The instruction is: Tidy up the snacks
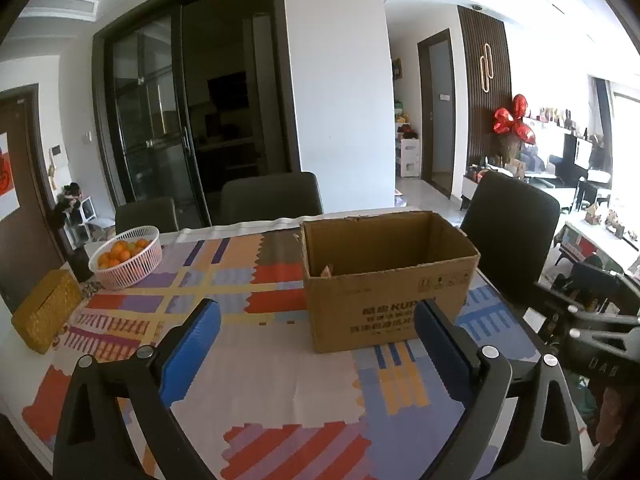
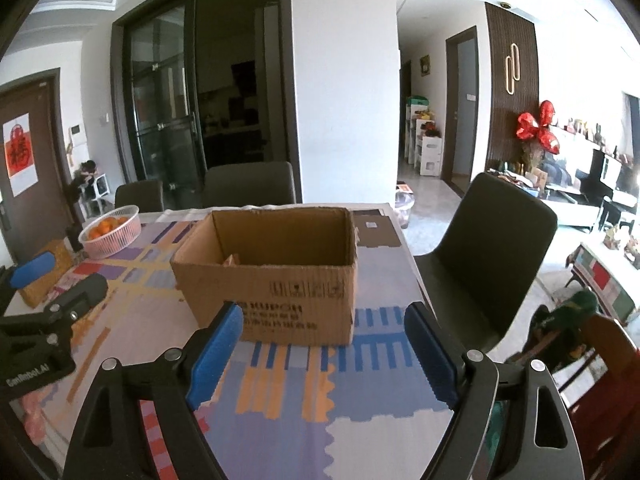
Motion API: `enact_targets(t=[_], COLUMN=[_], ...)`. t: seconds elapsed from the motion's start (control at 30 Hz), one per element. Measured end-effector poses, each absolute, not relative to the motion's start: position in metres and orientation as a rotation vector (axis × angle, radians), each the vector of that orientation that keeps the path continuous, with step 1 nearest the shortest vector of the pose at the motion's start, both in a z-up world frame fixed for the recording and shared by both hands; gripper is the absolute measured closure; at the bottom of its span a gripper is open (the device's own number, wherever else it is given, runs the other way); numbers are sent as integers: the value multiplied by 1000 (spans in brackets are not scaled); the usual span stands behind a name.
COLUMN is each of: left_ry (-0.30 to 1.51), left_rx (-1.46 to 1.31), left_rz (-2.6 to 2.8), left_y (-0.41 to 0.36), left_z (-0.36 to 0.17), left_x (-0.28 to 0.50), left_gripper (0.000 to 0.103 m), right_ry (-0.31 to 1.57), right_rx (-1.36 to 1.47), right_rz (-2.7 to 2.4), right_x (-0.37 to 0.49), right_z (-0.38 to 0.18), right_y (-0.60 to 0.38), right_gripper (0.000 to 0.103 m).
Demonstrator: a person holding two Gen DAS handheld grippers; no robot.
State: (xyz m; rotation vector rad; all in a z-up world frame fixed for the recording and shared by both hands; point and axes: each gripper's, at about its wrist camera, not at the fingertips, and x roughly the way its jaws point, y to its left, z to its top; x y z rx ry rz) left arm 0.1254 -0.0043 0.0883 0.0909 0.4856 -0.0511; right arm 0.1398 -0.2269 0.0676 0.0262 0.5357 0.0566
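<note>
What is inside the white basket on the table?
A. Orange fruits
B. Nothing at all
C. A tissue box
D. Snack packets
A: the white basket at the far left of the table holds small round orange fruits, which also show in the right wrist view.

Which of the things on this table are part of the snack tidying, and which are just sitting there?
Part of the job:
cardboard box, open-topped
left gripper, open and empty
right gripper, open and empty

Just lying about:
basket of oranges
woven yellow box
chairs
</note>
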Motion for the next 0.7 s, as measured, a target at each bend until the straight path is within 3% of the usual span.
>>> enact_targets(t=[0.7], left_ry=[463], left_rx=[103], left_rz=[-80], left_y=[-15], left_z=[94], left_x=[79], left_gripper=[0], right_ry=[486], right_rx=[26], right_rz=[37], right_x=[82], right_z=[74], right_y=[-233], right_gripper=[19])
